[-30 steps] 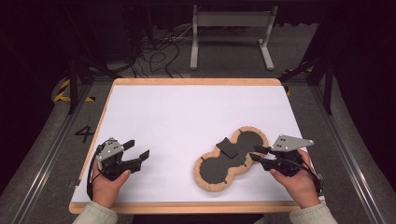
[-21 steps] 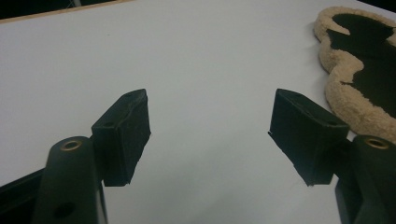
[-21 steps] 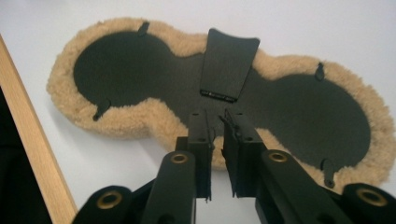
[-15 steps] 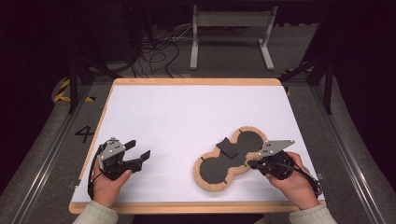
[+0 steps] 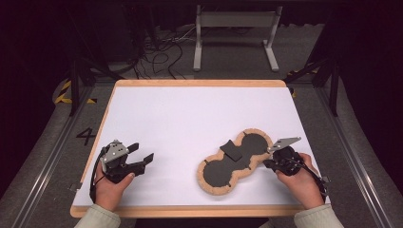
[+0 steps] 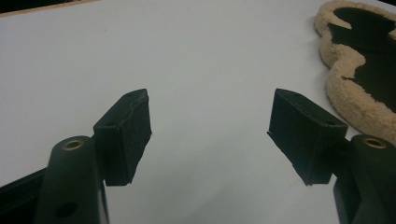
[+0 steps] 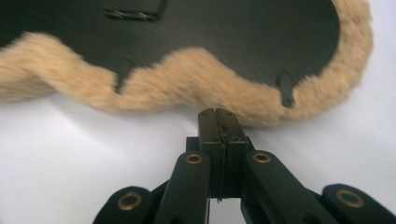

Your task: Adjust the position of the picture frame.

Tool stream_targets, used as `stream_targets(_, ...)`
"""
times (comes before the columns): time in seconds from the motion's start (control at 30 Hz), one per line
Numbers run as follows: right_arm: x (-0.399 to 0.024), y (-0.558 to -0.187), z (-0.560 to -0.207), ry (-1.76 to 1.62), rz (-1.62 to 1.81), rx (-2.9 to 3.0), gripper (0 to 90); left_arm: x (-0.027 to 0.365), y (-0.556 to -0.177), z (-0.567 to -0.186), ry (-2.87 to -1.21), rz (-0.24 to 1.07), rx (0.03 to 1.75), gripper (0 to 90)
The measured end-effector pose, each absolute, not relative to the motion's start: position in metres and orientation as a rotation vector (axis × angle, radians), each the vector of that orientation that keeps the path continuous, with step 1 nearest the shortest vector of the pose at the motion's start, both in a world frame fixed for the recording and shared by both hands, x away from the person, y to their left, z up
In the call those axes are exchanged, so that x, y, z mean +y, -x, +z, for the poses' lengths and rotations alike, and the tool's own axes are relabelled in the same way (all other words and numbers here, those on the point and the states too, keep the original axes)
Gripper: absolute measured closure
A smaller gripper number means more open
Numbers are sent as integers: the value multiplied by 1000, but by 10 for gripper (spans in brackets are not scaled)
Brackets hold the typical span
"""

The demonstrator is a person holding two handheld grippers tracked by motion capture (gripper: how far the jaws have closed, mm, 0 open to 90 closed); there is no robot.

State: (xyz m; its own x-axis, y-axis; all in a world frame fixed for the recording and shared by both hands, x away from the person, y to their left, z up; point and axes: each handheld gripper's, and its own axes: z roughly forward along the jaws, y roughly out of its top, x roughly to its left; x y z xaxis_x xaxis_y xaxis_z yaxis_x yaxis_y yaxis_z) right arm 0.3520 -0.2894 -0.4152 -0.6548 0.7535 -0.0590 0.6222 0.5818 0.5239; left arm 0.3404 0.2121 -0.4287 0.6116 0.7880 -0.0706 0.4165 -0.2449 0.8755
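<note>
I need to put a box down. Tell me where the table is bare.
The white table is bare across its far half and between the left claw and the fleece-edged pad. It is crowded near right, where the right claw meets the pad.

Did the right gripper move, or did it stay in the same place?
Yes. The right gripper slid a little toward the fuzzy-edged black pad. Its shut fingers now sit right at the pad's tan rim.
</note>
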Motion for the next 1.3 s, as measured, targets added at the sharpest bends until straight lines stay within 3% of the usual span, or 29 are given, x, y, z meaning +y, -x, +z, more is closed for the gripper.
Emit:
stream_targets(0.8, -296, -374, -429, -1272, 602, 2481, 900, 212, -337, -430, -1877, 485, 975, 303)
stream_targets(1.3, -274, -421, -430, -1231, 611, 2491, 900, 214, -335, -433, -1886, 486, 989, 303)
